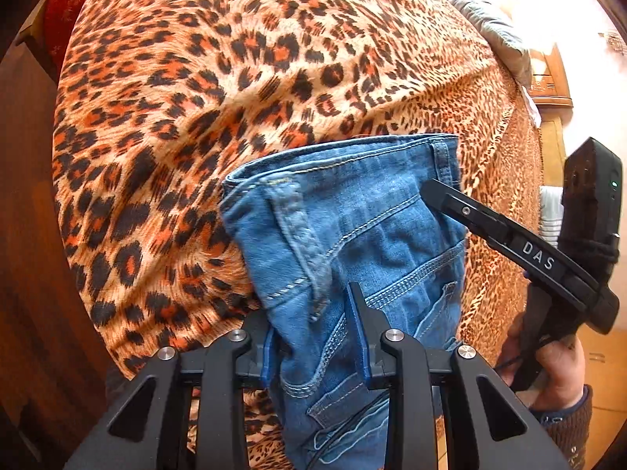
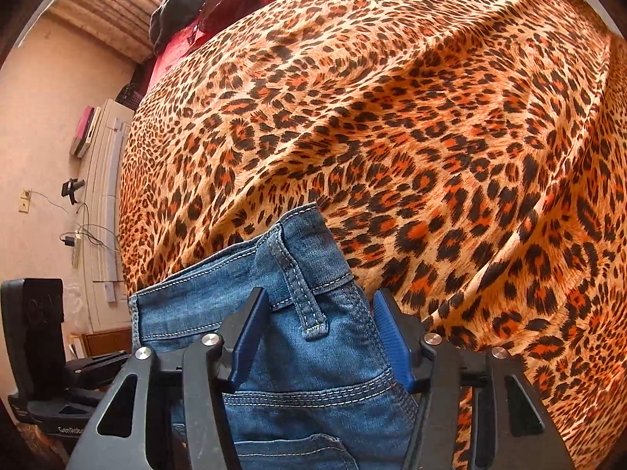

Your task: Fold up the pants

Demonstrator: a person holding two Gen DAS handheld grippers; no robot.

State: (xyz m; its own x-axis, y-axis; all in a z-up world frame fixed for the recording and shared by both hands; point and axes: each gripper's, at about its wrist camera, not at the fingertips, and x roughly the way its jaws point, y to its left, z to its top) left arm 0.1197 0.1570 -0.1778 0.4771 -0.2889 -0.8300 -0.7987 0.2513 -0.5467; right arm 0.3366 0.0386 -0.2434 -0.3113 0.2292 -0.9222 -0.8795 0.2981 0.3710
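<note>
Both grippers pinch the waistband end of the jeans (image 1: 352,235), held up over the leopard-print bedspread (image 1: 235,98): the left gripper (image 1: 313,329) and the right gripper (image 2: 317,333) each clamp denim.

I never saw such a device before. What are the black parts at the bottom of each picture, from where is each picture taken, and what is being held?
These are hand-held grippers, not a robot: a person's hand holds the right one. Each picture comes from a camera on one gripper, looking along its two fingers. The left gripper and the right gripper each have blue jeans between their fingers, near the waistband. The jeans are over a leopard-print bedspread. Whether the fingers pinch tightly, I cannot tell.
</note>
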